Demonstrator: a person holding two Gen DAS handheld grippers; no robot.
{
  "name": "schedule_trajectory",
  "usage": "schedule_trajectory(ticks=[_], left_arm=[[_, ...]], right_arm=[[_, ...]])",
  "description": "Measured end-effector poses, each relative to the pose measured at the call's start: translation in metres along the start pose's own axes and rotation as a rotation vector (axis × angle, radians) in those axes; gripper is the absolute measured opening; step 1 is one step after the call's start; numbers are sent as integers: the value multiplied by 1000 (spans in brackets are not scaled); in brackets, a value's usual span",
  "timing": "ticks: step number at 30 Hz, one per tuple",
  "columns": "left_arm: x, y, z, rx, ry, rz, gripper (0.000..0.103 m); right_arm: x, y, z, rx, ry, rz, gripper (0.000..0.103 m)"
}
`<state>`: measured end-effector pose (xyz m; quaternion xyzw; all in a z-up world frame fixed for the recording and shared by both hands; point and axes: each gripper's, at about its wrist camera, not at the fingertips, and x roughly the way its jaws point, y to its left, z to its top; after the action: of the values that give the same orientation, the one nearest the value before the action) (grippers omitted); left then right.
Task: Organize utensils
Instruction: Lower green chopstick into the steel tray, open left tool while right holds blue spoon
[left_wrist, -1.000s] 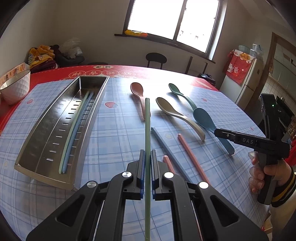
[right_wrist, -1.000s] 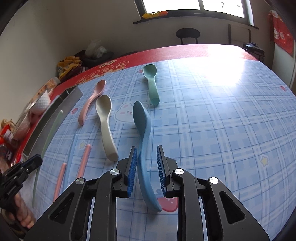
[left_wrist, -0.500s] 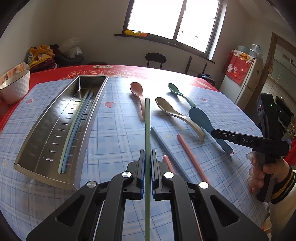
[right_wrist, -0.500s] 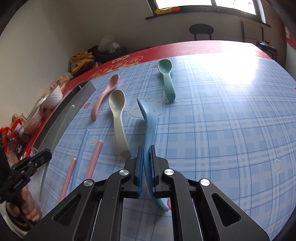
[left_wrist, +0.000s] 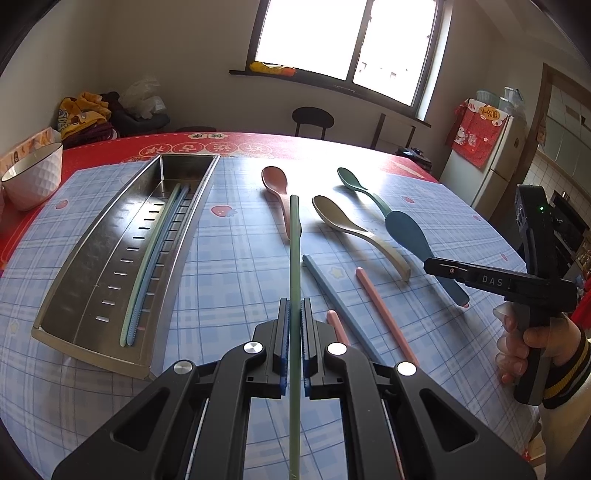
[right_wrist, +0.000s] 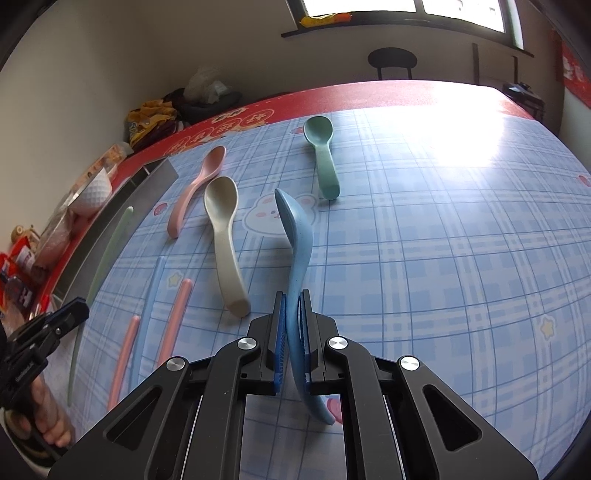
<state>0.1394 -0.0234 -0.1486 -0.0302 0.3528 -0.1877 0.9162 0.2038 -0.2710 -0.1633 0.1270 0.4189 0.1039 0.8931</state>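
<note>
Tray (left_wrist: 92, 266): steel, left on table; long axis runs away from cam; green + blue chopstick inside, lengthwise.
L claw (left_wrist: 294, 317): clamped on green chopstick (left_wrist: 294, 258), tip pointing straight ahead.
Loose: pink spoon (left_wrist: 277, 184), blue chopstick (left_wrist: 328, 288), pink chopsticks, beige spoon (left_wrist: 347, 225), green spoon (left_wrist: 354, 182).
R claw (right_wrist: 294, 310): pinching blue spoon (right_wrist: 297, 236) by handle, bowl fwd, raised off table.

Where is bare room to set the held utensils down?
Free: the tray floor left of its two chopsticks, and the cloth between tray and green chopstick. Crowded: right of it, among spoons and loose chopsticks.
</note>
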Motion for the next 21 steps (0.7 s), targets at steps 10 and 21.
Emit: schedule_trajectory(ticks=[10, 21], left_arm=[[-18, 12, 15, -53, 25, -66, 6], [-11, 87, 98, -169, 68, 16, 6]], right_arm=[[-14, -12, -1, 64, -67, 49, 7], [-19, -17, -3, 84, -76, 54, 7]])
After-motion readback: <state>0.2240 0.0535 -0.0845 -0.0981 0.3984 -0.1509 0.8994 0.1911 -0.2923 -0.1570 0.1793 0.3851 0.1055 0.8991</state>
